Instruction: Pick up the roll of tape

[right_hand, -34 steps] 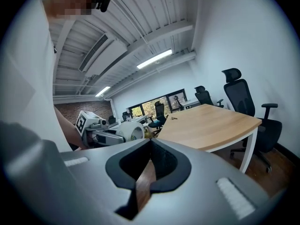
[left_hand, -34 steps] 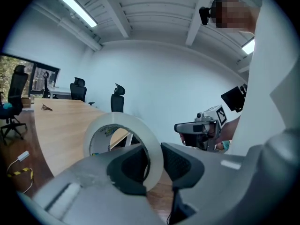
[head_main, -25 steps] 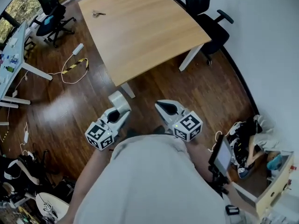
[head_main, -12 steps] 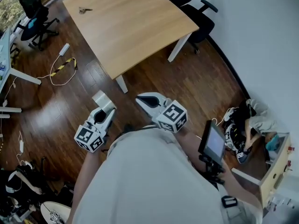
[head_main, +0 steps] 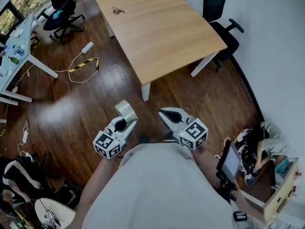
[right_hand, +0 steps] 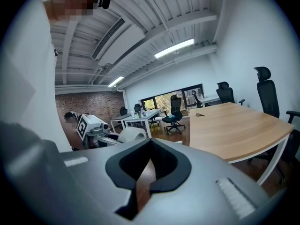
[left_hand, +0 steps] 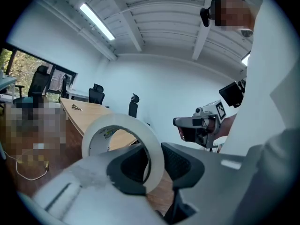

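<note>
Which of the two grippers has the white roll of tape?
The left gripper: the white roll of tape is clamped between its fingers. The right gripper has its fingers shut on nothing.

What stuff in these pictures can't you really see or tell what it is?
- Little object on the table, head view: too small to name.
- Print inside the roll of tape, left gripper view: blurred, partly behind a jaw.
- Floor under the person, head view: hidden by their shirt.
- Floor left of the table, left gripper view: covered by a mosaic patch.
</note>
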